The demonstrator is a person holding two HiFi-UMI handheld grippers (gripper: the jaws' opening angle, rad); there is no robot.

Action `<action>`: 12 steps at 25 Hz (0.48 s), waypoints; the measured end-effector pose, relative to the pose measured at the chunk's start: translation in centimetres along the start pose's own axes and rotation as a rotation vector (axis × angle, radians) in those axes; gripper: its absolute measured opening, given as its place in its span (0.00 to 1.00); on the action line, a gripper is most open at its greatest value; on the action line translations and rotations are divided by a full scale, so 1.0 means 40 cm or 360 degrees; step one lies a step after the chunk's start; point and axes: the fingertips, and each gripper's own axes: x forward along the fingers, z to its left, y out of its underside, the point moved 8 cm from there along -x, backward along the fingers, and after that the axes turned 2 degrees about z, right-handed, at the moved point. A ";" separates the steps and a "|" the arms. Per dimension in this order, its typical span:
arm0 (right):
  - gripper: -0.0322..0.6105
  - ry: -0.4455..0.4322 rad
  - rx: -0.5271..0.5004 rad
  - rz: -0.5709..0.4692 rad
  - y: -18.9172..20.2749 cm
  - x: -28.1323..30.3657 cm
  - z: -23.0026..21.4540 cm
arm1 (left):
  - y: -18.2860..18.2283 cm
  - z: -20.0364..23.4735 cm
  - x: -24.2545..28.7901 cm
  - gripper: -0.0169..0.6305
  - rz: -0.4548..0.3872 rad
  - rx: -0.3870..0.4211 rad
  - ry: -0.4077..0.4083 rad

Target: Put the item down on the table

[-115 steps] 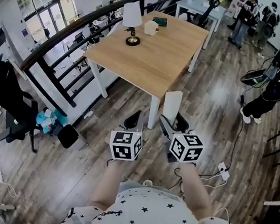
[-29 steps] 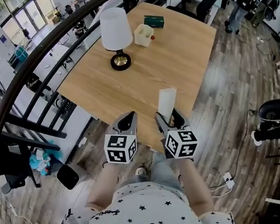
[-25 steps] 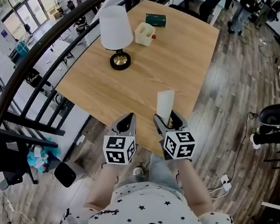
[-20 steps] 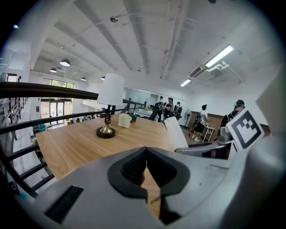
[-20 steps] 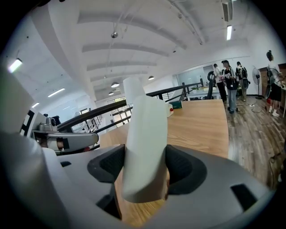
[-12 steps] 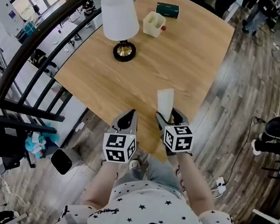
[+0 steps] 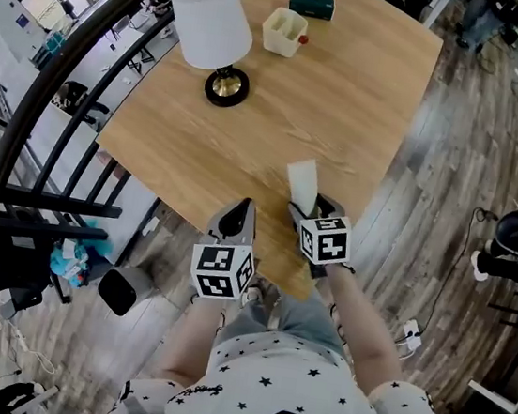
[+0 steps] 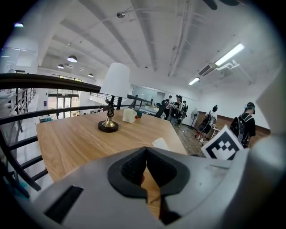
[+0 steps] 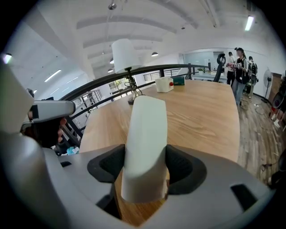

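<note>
A tall white flat item (image 7: 304, 184) (image 9: 145, 147) stands upright between the jaws of my right gripper (image 7: 308, 210) (image 9: 144, 169), which is shut on it. It hangs above the near edge of the wooden table (image 7: 281, 110). My left gripper (image 7: 234, 222) (image 8: 145, 167) is held just off the table's near edge, left of the right one. Its jaws are shut with nothing between them. The white item (image 8: 161, 144) shows past the left jaws too.
On the table's far part stand a white-shaded lamp (image 7: 209, 34), a cream box (image 7: 284, 32) and a dark green box (image 7: 311, 5). A black railing (image 7: 59, 71) runs along the table's left side. People (image 9: 241, 67) stand far off beyond the table.
I have walked up to the table: it went from far ahead to right under the grippers. The right gripper still carries the white item, now over the table's near edge.
</note>
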 end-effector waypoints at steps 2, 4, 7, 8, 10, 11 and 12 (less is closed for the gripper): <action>0.49 0.0009 -0.0014 0.0039 0.004 0.014 -0.005 | 0.003 -0.002 0.005 0.05 0.0007 -0.0004 -0.0006; 0.49 0.0017 -0.0024 0.0066 0.007 0.027 -0.008 | 0.005 -0.002 0.010 0.05 0.0013 -0.0008 -0.0008; 0.49 0.0022 -0.0021 0.0096 0.010 0.044 -0.010 | 0.012 0.001 0.016 0.05 0.0027 -0.0016 -0.0008; 0.49 0.0024 -0.0025 0.0109 0.010 0.051 -0.009 | 0.015 0.002 0.018 0.05 0.0030 -0.0019 -0.0010; 0.49 0.0032 -0.0052 0.0134 0.008 0.061 -0.007 | 0.017 0.006 0.021 0.05 0.0035 -0.0022 -0.0012; 0.49 0.0036 -0.0070 0.0144 0.005 0.066 -0.006 | 0.017 0.008 0.023 0.05 0.0036 -0.0021 -0.0012; 0.49 0.0039 -0.0087 0.0154 0.003 0.070 -0.005 | 0.015 0.010 0.025 0.05 0.0036 -0.0017 -0.0012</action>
